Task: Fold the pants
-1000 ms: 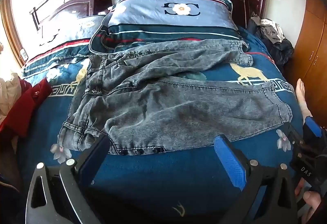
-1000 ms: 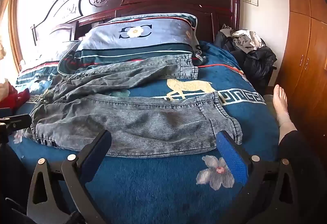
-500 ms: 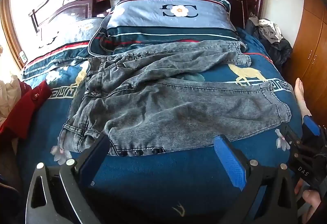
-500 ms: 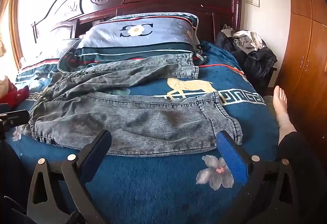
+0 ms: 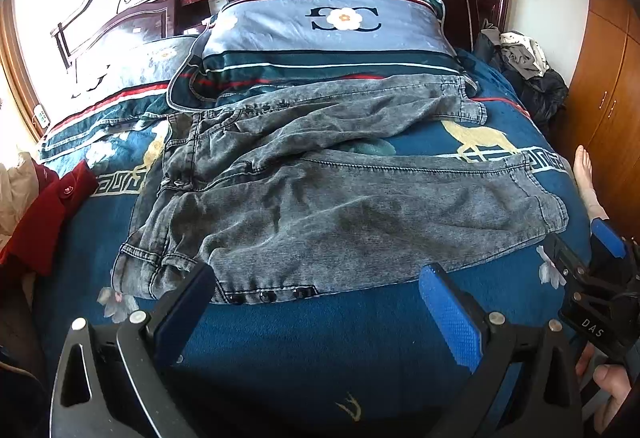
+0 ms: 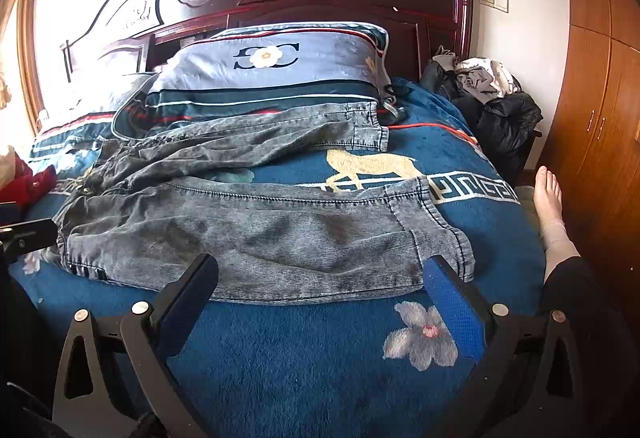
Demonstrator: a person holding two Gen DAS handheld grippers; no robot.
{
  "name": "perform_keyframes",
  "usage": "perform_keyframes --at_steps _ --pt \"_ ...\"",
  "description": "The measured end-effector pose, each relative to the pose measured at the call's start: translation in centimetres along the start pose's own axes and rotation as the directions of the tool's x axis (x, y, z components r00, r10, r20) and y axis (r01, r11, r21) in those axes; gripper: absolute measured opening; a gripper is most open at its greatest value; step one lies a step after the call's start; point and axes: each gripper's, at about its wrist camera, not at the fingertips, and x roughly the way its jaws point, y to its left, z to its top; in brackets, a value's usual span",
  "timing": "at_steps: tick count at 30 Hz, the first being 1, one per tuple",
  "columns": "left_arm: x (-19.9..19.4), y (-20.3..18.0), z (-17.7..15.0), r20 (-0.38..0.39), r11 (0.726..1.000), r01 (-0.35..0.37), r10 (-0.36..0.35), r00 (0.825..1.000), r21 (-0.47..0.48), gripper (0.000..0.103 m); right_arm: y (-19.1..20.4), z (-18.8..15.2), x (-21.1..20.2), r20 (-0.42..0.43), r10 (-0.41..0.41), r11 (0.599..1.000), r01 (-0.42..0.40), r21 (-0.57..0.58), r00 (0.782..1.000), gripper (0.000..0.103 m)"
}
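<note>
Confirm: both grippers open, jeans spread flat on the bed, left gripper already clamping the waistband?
Not clamping. In the left wrist view the left gripper is open, short of the waistband, holding nothing. Right gripper open too; jeans spread on the bed.

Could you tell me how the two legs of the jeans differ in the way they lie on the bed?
The near leg lies flat on the blue blanket, while the far leg is rumpled. The far leg's cuff rests against the pillow; the near leg's cuff is folded over. Both are grey washed denim and point the same way.
</note>
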Motion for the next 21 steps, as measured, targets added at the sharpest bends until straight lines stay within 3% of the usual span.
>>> perform_keyframes --at_steps 21 --pt "0.12 -0.31 -0.12 -0.009 1.0 0.009 -0.009 1.0 0.013 0.103 0.07 0.06 -0.01 -0.004 0.001 1.0 -0.001 0.0 1.0 0.103"
